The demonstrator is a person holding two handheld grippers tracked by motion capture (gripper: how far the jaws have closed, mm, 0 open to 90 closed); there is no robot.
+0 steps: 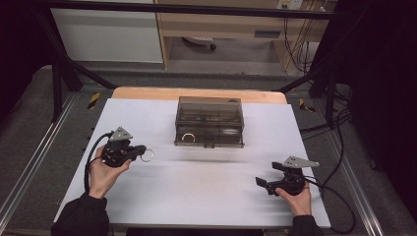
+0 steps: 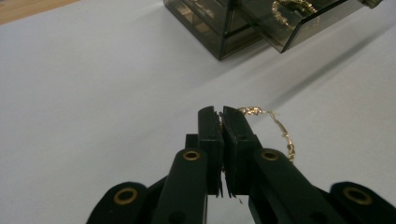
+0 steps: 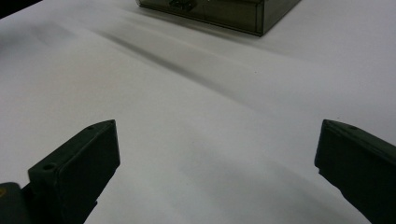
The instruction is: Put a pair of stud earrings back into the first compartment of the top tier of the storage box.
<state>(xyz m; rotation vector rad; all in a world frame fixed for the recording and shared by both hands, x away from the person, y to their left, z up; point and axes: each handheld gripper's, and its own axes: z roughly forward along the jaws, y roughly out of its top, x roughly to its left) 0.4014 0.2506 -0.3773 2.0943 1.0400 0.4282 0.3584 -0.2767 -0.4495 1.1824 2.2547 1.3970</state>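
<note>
The left hand-held gripper (image 2: 220,114) has its two black jaws pressed together on a thin gold-coloured chain bracelet (image 2: 280,130). The bracelet loops out to one side of the jaw tips, and in the high view it hangs as a small ring (image 1: 147,155) just past the gripper's nose, above the left part of the table (image 1: 147,118). The left hand (image 1: 103,174) grips the tool from below, palm turned inward, with the forearm in a dark sleeve coming in from the near edge and the jaws pointing across toward the middle.

The right hand-held gripper (image 1: 260,183) sits low near the table's near right corner, held from behind by the right hand (image 1: 295,196), and it points left. In its own view the jaws stand wide apart with nothing but bare white surface between them.

Between the two tools lies a broad open stretch of white table top. Beyond it, at the centre toward the far edge, stands one smoky transparent plastic jewellery box (image 1: 210,121). Its low drawer (image 2: 308,23) is pulled out at the front and holds one more gold piece (image 2: 287,9). The far edge of the table shows a bare wooden strip (image 1: 196,93), and metal rails run along both sides.

Counted: two grippers, one box, one held bracelet.
</note>
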